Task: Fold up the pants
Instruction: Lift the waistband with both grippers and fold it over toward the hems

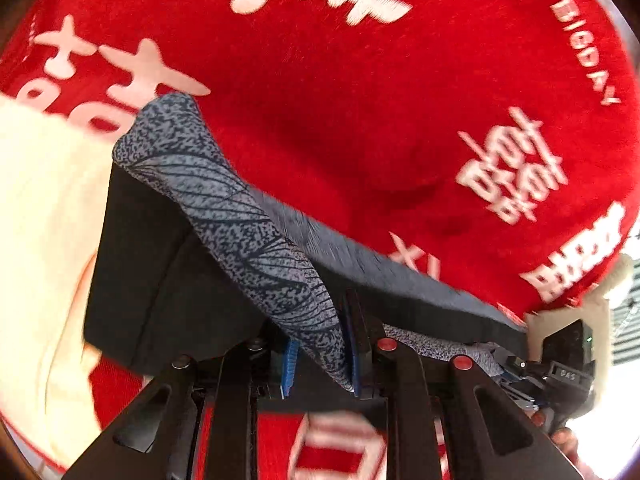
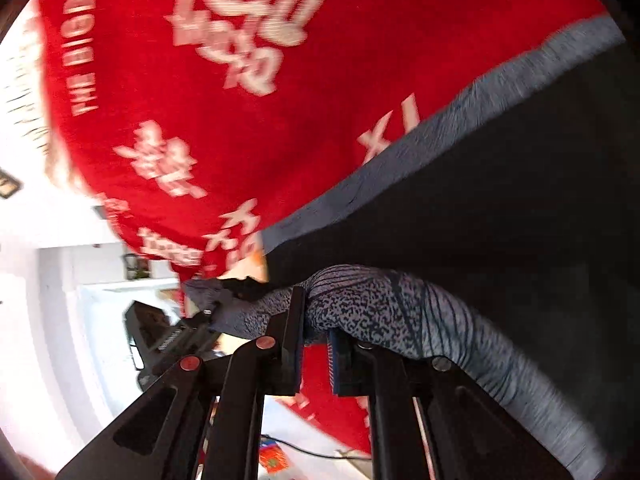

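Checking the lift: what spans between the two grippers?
The pants' waistband edge, stretched taut from the left gripper to the right gripper in the left wrist view, over the red blanket.

A red blanket [image 1: 360, 100] with pale printed characters and lettering (blurred in both views) fills most of the scene. A cream cloth [image 1: 44, 216] lies on it at the left wrist view's left edge. White furniture [image 2: 100, 276] stands beyond the blanket's edge.

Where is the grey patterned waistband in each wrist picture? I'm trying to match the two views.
Left wrist: the grey patterned waistband runs from upper left down to bottom centre.
Right wrist: the waistband crosses lower centre, trailing to the lower right.
Shared landmark: the red cloth with white lettering.
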